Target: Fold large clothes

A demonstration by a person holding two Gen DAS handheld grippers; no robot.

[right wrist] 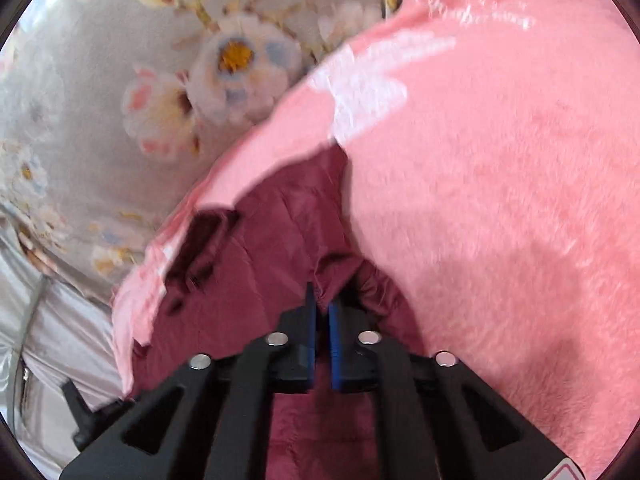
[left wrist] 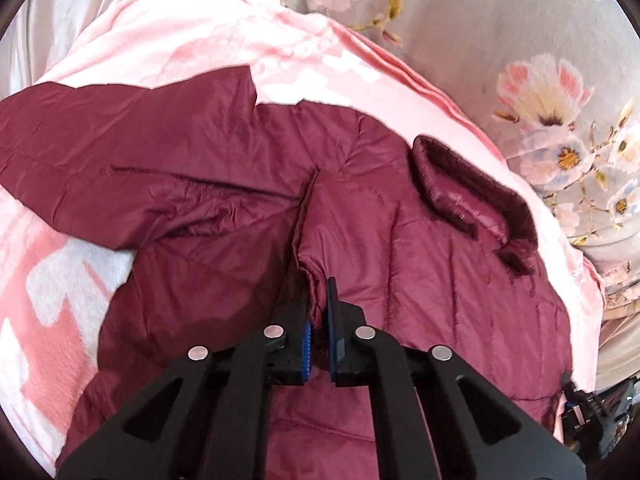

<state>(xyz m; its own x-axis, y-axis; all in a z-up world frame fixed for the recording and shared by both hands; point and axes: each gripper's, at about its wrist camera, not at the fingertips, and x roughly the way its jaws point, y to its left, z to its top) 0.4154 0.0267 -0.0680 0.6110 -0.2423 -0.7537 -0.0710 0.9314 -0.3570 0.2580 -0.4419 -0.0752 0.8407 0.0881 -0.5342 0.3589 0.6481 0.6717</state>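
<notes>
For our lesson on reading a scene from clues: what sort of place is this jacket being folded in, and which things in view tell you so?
Most likely a bedroom, on a bed. The maroon jacket lies on a fluffy pink blanket, which is spread over a soft grey floral bedsheet. No hard tabletop shows anywhere.

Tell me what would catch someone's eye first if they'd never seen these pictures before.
The big maroon jacket spread across the middle, its dark collar at the right, lying on a pink blanket. Next, each black claw pinching a ridge of that maroon fabric between blue pads: the left claw near the jacket's centre seam, the right claw at a bunched edge beside the pink fleece. Behind both lies a grey flowered bedsheet.
</notes>
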